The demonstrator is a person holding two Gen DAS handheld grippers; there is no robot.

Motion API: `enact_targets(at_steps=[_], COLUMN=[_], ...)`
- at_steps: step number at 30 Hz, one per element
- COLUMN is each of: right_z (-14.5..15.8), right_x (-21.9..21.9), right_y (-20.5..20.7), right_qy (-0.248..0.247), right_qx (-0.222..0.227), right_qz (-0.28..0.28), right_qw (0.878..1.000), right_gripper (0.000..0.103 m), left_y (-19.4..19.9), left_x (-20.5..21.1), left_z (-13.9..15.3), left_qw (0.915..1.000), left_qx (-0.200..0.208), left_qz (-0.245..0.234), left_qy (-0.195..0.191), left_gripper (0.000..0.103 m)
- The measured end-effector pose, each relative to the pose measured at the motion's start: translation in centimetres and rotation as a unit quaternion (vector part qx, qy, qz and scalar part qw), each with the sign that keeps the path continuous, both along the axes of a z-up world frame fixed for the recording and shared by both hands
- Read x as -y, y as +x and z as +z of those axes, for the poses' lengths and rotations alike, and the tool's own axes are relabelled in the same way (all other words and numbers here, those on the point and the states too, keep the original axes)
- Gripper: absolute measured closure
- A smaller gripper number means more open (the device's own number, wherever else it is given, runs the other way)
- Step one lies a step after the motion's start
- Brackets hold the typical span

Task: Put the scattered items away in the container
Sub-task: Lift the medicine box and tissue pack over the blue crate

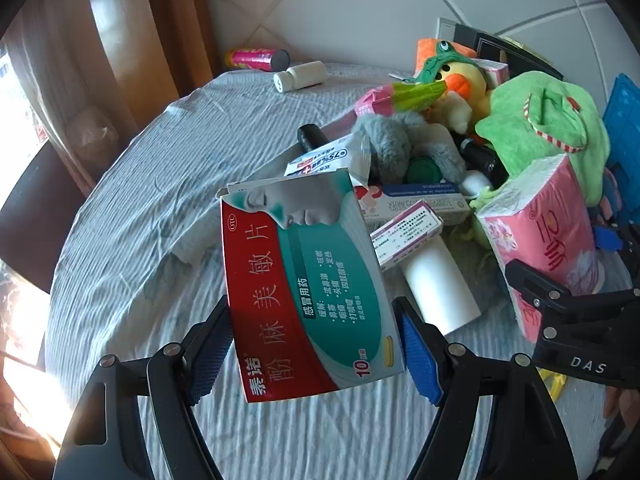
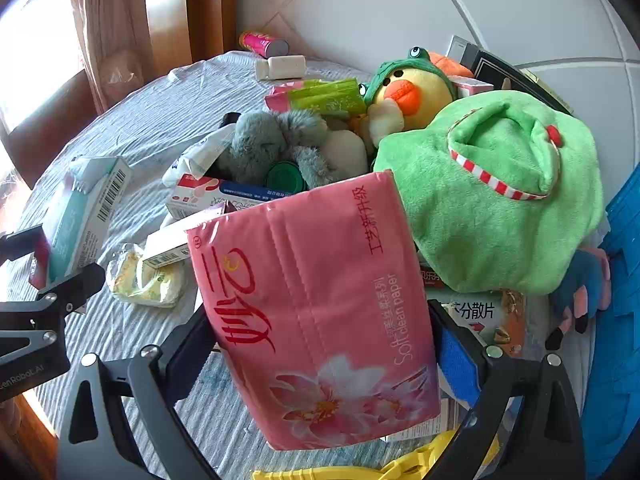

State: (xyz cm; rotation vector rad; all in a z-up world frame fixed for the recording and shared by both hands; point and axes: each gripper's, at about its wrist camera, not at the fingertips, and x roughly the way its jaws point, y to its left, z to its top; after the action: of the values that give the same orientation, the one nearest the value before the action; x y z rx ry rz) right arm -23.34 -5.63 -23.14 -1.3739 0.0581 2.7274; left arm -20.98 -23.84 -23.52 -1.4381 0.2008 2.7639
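My left gripper (image 1: pixel 316 344) is shut on a red-and-teal medicine box (image 1: pixel 308 280), blue pads pressing its two sides, and holds it tilted above the bedsheet. My right gripper (image 2: pixel 320 344) is shut on a pink tissue pack (image 2: pixel 316 300), held just in front of the heap. The container itself is hidden under a pile holding a grey plush (image 2: pixel 272 144), a yellow duck plush (image 2: pixel 412 96), a green plush bag (image 2: pixel 500 192) and medicine boxes (image 2: pixel 208 196). The left wrist view shows the tissue pack (image 1: pixel 540 240) at the right of the pile.
On the striped sheet (image 1: pixel 160 240) lie a white bottle (image 1: pixel 300 76) and a pink can (image 1: pixel 256 58) at the far edge, a white tube (image 1: pixel 436 288), a small purple-edged box (image 1: pixel 408 236), a yellow packet (image 2: pixel 144 280) and a yellow plastic piece (image 2: pixel 360 472). A blue object (image 2: pixel 624 280) stands right.
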Motion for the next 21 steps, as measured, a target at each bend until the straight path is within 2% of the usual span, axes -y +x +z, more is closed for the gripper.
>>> enact_targets(at_steps=[10, 17, 21], right_z=[8.0, 13.4, 16.2], right_x=[0.1, -0.1, 0.7], right_y=[5.3, 8.7, 9.8], right_qy=[0.0, -0.011, 0.011], right_qx=[-0.063, -0.122, -0.15], right_qz=[-0.053, -0.088, -0.095], right_qw=[0.997, 0.989, 0.984], right_gripper=[0.004, 0.004, 0.004], left_y=[2.0, 3.6, 4.3], left_x=[-0.9, -2.2, -2.2], left_z=[6.1, 9.6, 11.1], left_qw=[0.9969, 0.9895, 0.9857], left_qx=[-0.056, -0.093, -0.11], left_qz=[-0.055, -0.107, -0.122], left_qy=[0.014, 0.03, 0.038], left_gripper=[0.026, 0.026, 0.026])
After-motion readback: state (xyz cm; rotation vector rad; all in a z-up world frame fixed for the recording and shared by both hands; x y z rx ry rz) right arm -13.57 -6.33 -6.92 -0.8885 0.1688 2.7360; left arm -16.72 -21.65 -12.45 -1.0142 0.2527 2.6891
